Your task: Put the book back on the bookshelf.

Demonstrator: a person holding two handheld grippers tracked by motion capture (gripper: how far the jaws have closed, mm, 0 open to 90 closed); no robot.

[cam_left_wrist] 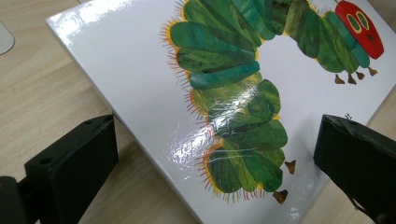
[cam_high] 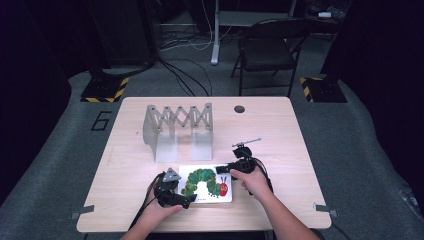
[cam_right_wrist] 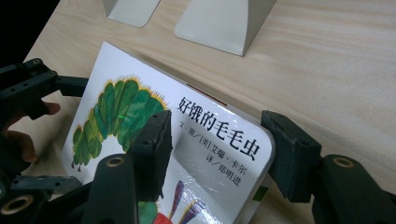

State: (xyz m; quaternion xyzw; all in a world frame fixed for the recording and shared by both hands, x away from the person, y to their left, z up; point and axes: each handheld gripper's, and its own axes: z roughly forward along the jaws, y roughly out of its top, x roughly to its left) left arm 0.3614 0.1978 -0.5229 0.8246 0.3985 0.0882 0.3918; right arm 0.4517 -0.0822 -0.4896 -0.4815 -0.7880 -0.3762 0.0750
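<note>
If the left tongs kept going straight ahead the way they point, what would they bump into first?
Probably the caterpillar book. It lies on the table right ahead of the left tongs, between their open jaws, so they would likely meet its white cover first.

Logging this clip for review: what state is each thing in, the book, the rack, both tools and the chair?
Book: closed, cover up, one corner lifted off the table.
Rack: upright, holds nothing.
Left tool: open, jaws either side of the book's corner, no pad pressing.
Right tool: jaws astride the book's corner, one above and one below; contact unclear.
Chair: unfolded, unoccupied.
</note>
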